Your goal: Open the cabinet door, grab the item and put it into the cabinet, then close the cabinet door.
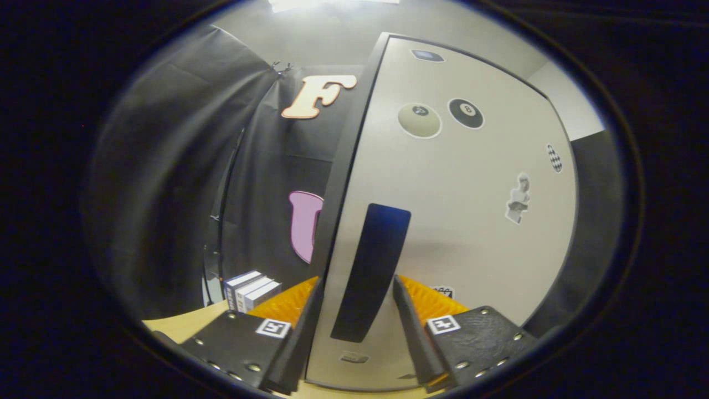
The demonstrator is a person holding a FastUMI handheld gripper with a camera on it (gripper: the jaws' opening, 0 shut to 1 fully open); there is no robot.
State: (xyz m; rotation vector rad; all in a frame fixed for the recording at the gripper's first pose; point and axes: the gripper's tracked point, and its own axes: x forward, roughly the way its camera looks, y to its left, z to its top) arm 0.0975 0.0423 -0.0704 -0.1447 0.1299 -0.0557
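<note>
The gripper [354,288] stands wide, its fingers straddling the cabinet door's [471,183] free edge and dark handle [372,266]. A small boxed item [252,289] sits on the table [183,327] beyond the left finger, beside the door

readable marks on the cabinet door [460,183]
you can read one number: an 8 on the black billiard-ball sticker [466,113]; other stickers are too blurred.

Wooden tabletop [183,327] beneath the booth's cloth.
</note>
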